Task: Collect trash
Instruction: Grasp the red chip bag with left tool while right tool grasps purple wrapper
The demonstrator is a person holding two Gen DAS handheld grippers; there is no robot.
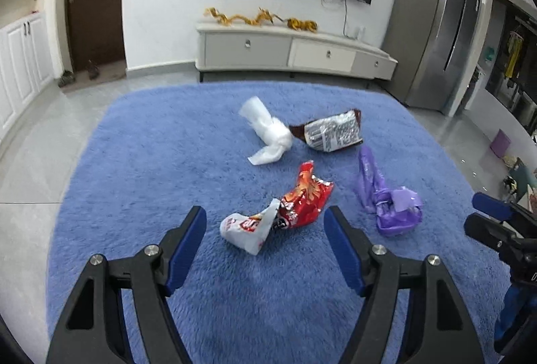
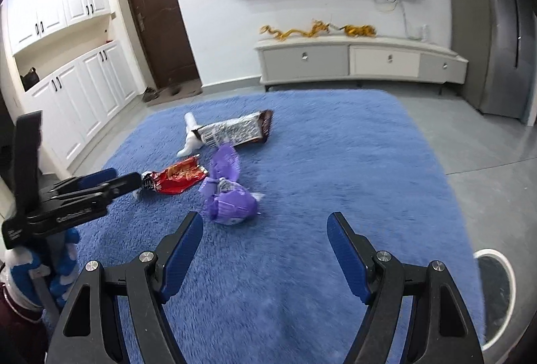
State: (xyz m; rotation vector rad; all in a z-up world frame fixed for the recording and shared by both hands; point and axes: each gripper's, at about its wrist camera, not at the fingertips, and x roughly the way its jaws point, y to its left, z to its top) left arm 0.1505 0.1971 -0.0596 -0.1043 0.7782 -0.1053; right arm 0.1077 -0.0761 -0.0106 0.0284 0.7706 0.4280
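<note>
Red wrapper (image 1: 303,198) lengthwise between spread jaws

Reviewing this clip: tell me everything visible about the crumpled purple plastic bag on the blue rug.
The crumpled purple plastic bag is thin, glossy film, knotted into a bunched lump with a long twisted tail pointing away. It lies loose on the blue shaggy rug, right of the red snack wrapper, touching no other trash, ungripped.
</note>
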